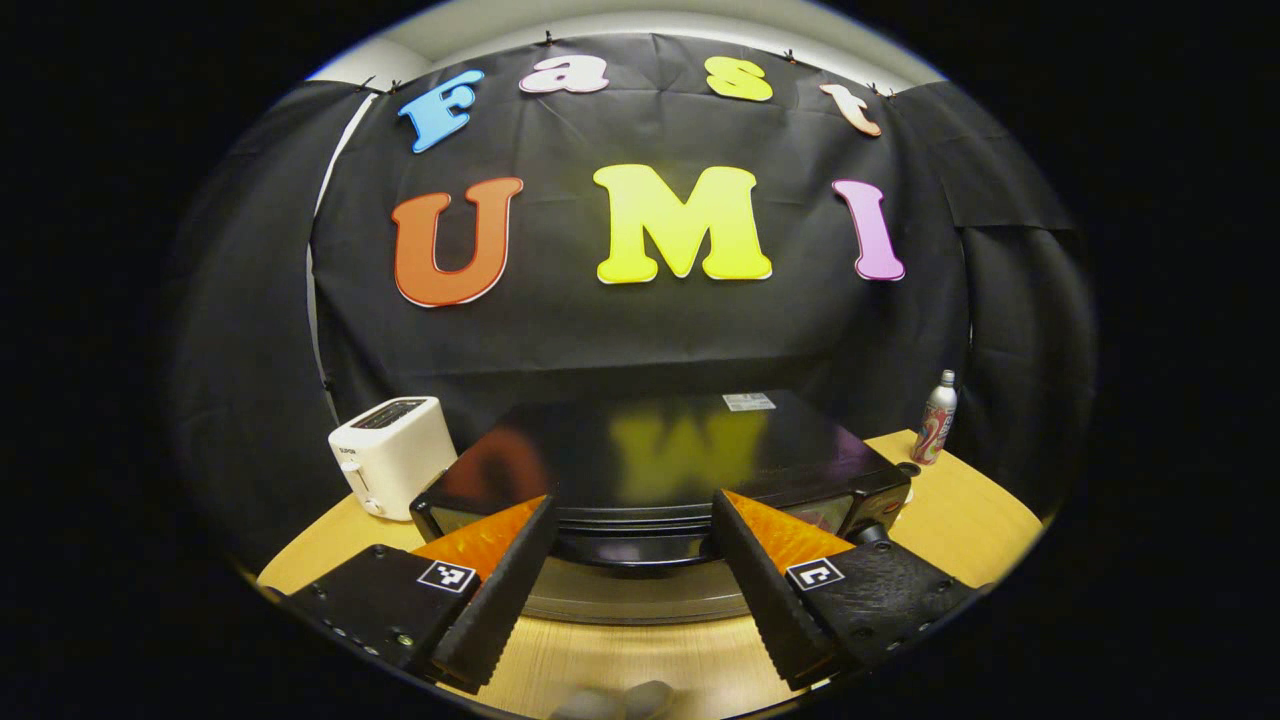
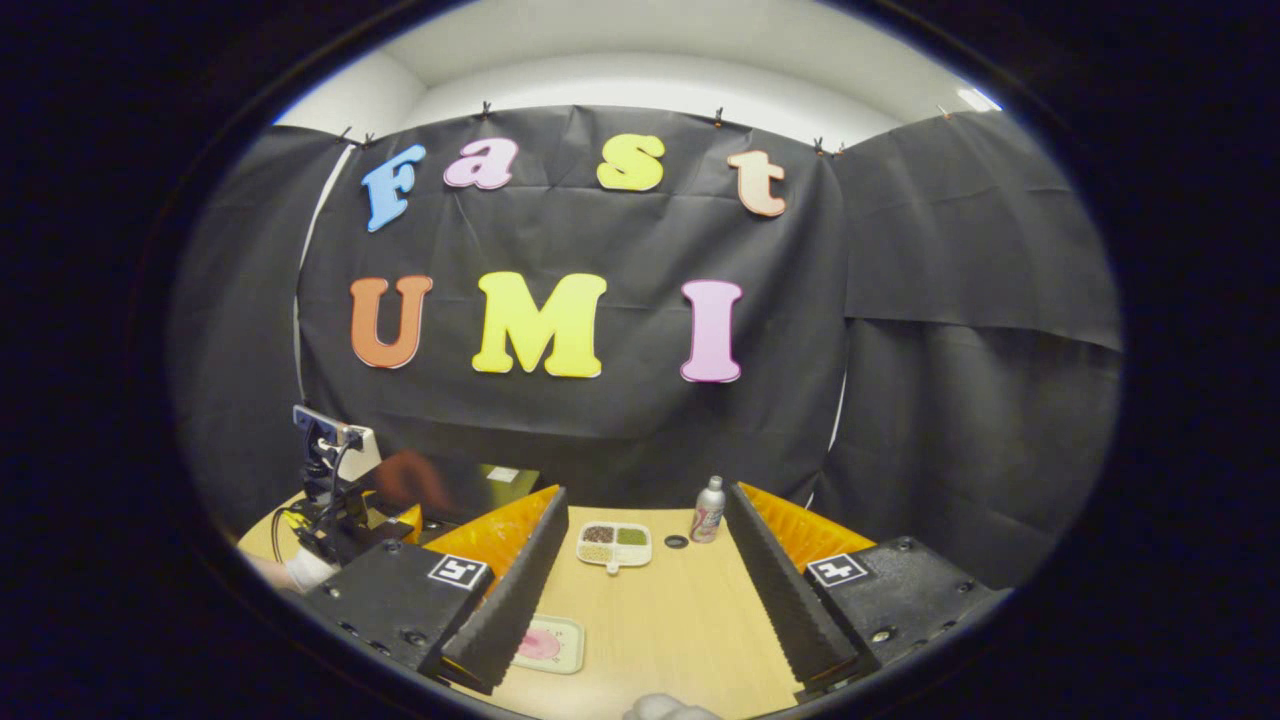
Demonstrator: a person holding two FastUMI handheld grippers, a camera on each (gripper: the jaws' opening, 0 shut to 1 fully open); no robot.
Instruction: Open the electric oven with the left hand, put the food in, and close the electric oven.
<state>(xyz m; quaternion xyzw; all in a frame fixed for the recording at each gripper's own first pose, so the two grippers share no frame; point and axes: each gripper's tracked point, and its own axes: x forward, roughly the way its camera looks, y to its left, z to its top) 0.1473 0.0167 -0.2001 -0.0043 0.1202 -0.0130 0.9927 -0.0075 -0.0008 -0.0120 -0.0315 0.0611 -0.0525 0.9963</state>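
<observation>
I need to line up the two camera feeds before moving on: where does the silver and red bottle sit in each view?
Left gripper view: the bottle stands at the right, on the table's far edge, just right of the black oven.
Right gripper view: the bottle stands near the centre, at the table's back edge, right of the divided dish.
Shared landmark: the wooden table.

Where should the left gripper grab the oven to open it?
Probably the oven by its handle, the wide bar across its upper front, near the middle. Come from the front, slightly above: the bar juts toward the open left gripper.
</observation>
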